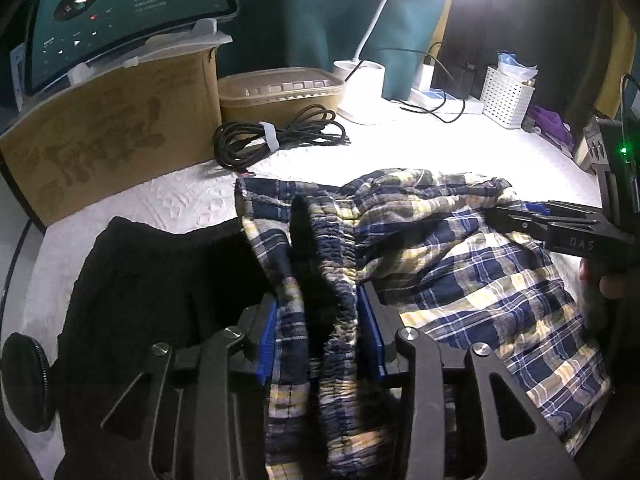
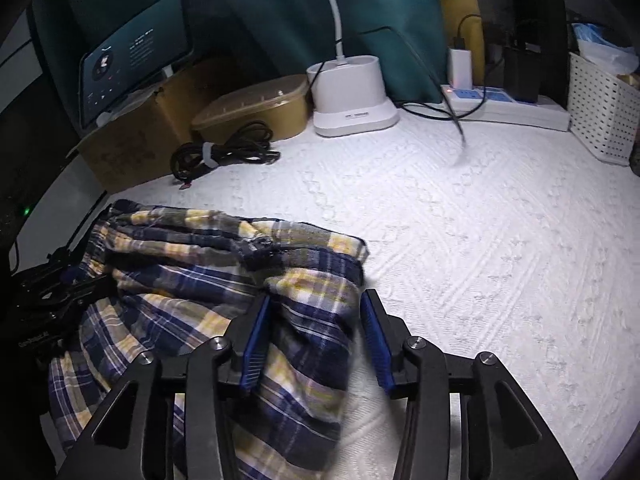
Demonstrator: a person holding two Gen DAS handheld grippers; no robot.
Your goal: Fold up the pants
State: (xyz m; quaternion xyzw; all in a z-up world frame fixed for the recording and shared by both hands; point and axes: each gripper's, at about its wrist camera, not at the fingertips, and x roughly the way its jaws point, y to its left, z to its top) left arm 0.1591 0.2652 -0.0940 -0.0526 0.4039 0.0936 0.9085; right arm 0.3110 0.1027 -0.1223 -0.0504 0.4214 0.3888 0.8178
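The plaid pants [image 1: 460,264], navy, yellow and white, lie crumpled on the white textured cover [image 2: 480,240]. My left gripper [image 1: 320,320] has the elastic waistband [image 1: 340,264] bunched between its blue pads, which press on the cloth from both sides. My right gripper [image 2: 316,328] is open, its jaws apart around a fold of the pants [image 2: 312,320]; the left pad touches the cloth and the right pad stands clear. The right gripper also shows in the left wrist view [image 1: 560,224], above the pants' far side.
A folded black garment [image 1: 152,280] lies left of the pants. At the back stand a cardboard box [image 1: 112,136] with a tablet [image 1: 120,12], a coiled black cable [image 1: 276,136], a lidded food tub [image 1: 280,92], a lamp base [image 2: 352,96], a power strip [image 2: 504,104] and a white basket [image 2: 600,108].
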